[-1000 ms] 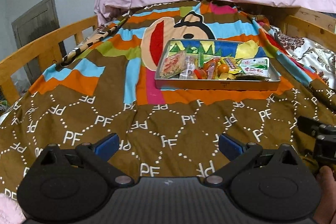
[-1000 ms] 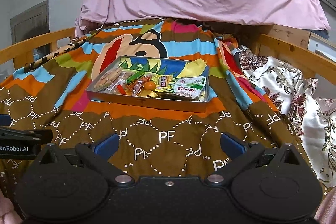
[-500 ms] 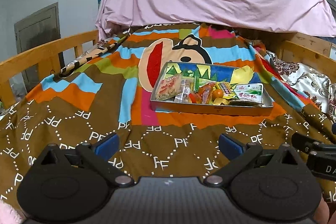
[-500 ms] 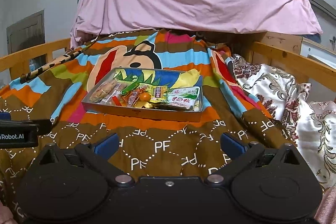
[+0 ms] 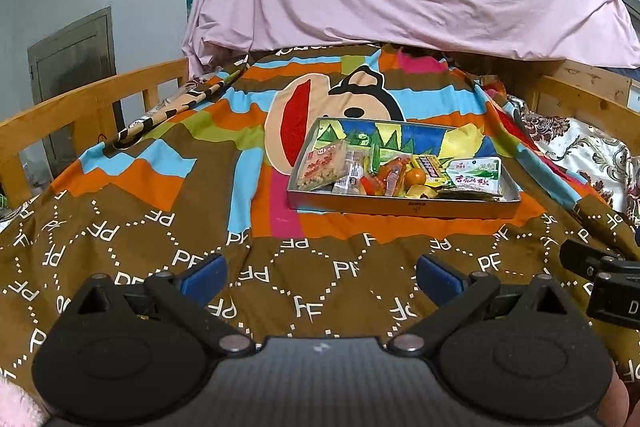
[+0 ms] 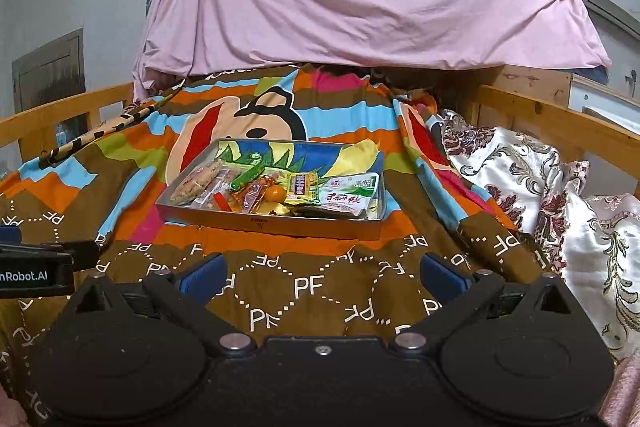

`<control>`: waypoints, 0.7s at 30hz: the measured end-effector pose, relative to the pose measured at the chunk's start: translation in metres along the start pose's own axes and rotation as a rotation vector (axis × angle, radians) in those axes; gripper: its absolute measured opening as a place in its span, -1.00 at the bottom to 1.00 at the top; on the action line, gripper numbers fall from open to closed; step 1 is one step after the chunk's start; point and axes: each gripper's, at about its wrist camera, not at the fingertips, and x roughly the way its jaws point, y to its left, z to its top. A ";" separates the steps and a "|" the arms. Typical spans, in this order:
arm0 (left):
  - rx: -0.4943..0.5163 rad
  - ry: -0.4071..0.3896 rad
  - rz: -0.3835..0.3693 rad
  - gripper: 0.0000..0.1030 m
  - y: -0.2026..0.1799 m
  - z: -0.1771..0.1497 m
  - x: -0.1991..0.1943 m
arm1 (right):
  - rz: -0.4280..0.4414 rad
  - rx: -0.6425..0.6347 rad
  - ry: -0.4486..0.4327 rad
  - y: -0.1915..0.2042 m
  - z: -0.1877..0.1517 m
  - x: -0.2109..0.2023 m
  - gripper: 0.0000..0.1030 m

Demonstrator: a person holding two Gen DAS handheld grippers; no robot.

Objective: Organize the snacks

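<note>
Snacks (image 5: 396,175) in tray (image 5: 404,207), long axis left-right; both grippers spread, empty.

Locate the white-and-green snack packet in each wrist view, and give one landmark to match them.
Left wrist: the white-and-green snack packet lies at the right end of the metal tray, right of centre in the picture.
Right wrist: the same packet lies at the tray's right end, just right of centre.
Shared landmark: the small orange fruit sits in the tray, left of the packet, in both views.
</note>
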 end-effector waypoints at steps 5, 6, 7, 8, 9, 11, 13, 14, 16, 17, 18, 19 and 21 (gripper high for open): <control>0.004 0.004 0.001 0.99 0.000 -0.001 0.000 | -0.001 0.001 -0.001 0.000 0.000 0.000 0.99; 0.004 0.004 0.001 0.99 -0.001 -0.001 0.000 | 0.000 0.001 0.000 0.000 0.000 0.000 0.99; 0.004 0.005 0.001 0.99 0.000 -0.001 0.000 | 0.000 0.001 0.000 0.000 0.000 0.000 0.99; 0.004 0.005 0.001 0.99 0.000 -0.001 0.000 | 0.000 0.000 0.000 0.000 0.000 0.000 0.99; 0.004 0.004 0.001 0.99 0.000 -0.001 0.000 | -0.001 0.000 0.000 0.000 0.000 0.000 0.99; 0.004 0.005 0.001 0.99 0.000 -0.001 0.001 | 0.000 0.001 0.000 0.000 0.000 0.000 0.99; 0.004 0.006 0.001 0.99 0.000 -0.001 0.001 | -0.001 0.001 0.000 0.000 0.000 0.000 0.99; 0.004 0.006 0.001 0.99 0.000 -0.001 0.001 | 0.000 0.001 0.000 0.000 0.000 0.000 0.99; 0.005 0.006 0.001 0.99 0.000 -0.001 0.001 | 0.000 0.001 0.000 0.000 0.000 0.000 0.99; 0.005 0.006 0.001 0.99 0.000 -0.001 0.001 | 0.000 0.001 0.001 0.000 0.000 0.000 0.99; 0.005 0.006 0.001 0.99 0.000 -0.001 0.001 | 0.000 0.000 0.001 0.000 0.000 0.000 0.99; 0.005 0.007 0.001 0.99 0.000 -0.001 0.001 | 0.000 0.000 0.000 0.000 0.000 0.000 0.99; 0.005 0.008 0.001 0.99 0.000 -0.002 0.001 | 0.000 0.000 0.001 0.000 0.000 0.000 0.99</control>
